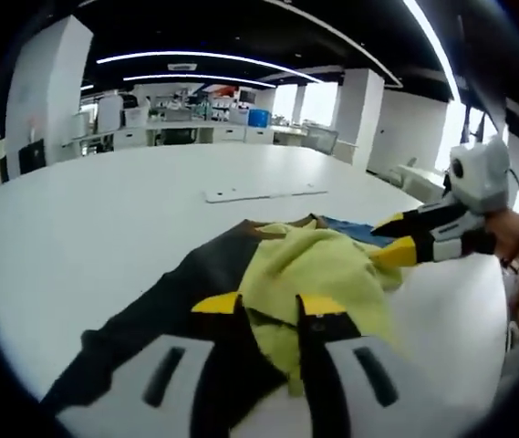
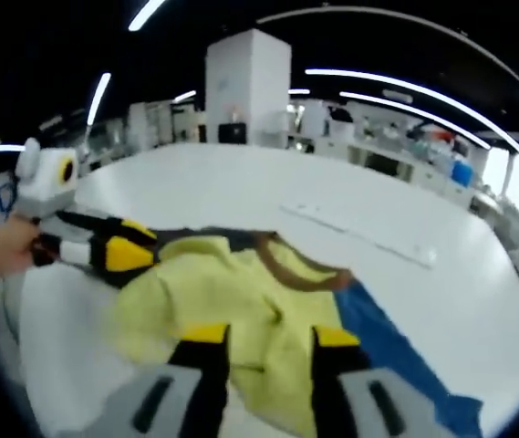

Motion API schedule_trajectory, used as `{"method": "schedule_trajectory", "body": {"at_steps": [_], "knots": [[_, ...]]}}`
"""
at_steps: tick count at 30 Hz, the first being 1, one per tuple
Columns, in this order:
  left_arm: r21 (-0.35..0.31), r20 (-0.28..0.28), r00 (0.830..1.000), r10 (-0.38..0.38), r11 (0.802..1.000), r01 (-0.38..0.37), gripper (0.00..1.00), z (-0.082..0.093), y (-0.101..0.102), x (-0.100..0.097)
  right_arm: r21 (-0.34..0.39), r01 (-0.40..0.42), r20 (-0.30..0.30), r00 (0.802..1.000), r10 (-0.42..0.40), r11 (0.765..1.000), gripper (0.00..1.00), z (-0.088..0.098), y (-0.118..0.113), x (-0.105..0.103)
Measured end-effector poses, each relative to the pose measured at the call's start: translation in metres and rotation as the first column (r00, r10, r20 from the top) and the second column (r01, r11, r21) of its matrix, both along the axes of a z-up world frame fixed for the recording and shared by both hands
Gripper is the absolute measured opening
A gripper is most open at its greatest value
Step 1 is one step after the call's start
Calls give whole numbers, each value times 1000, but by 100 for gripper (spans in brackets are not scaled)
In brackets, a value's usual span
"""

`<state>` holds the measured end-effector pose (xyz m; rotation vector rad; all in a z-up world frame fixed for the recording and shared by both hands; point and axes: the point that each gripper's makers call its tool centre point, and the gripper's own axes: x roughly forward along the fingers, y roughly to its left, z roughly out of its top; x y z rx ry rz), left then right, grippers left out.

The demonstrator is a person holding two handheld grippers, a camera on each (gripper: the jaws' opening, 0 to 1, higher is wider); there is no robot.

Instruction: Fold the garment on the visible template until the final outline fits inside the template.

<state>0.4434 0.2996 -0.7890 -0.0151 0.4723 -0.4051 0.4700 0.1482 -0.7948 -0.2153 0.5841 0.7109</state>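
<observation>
Garment bunched on the tabletop between two claws

Garment [image 1: 318,265], yellow, lies crumpled in a heap on the white tabletop [image 1: 104,210], near its edge closest to the person. Part of it rests on a dark sheet [image 1: 163,297] and, on the other side, on a blue sheet [image 2: 396,351]; whether either is the template cannot be told. A brown trim or collar shows along the far side of the heap in the right gripper view.

Left claw [image 1: 273,306] reaches into the heap from the near edge, its yellow-tipped jaws a little apart with a fold of the yellow cloth between them; a firm pinch cannot be told. Right claw [image 2: 268,338] likewise sits on the heap with its jaws apart and cloth bunched between the tips, and here too the grip is unclear.

A long white strip [image 1: 265,193] lies flat farther out on the tabletop, well apart from the garment. A hand [image 1: 514,239] holds the right claw at the near edge.
</observation>
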Motion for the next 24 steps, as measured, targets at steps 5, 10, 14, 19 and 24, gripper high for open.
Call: {"method": "schedule_trajectory", "body": {"at_steps": [5,10,14,19,24], "knots": [[40,-9,1000,-2,999,2,24,-6,4,-16,17,-4,-37,999,4,1000,30,-2,9,-20],[71,-32,999,-9,997,12,25,-20,3,-28,1,4,-52,999,-4,1000,26,-12,15,-34],[85,-47,999,2,996,2,24,-28,1,-37,1,35,-81,996,-35,999,31,-23,20,-43],[69,-62,998,24,997,-19,22,-35,1,-39,19,46,-110,993,-44,999,30,-32,30,-53],[66,-84,996,28,998,-22,21,-40,-6,-42,26,34,-134,991,-30,999,29,-40,44,-60]]}}
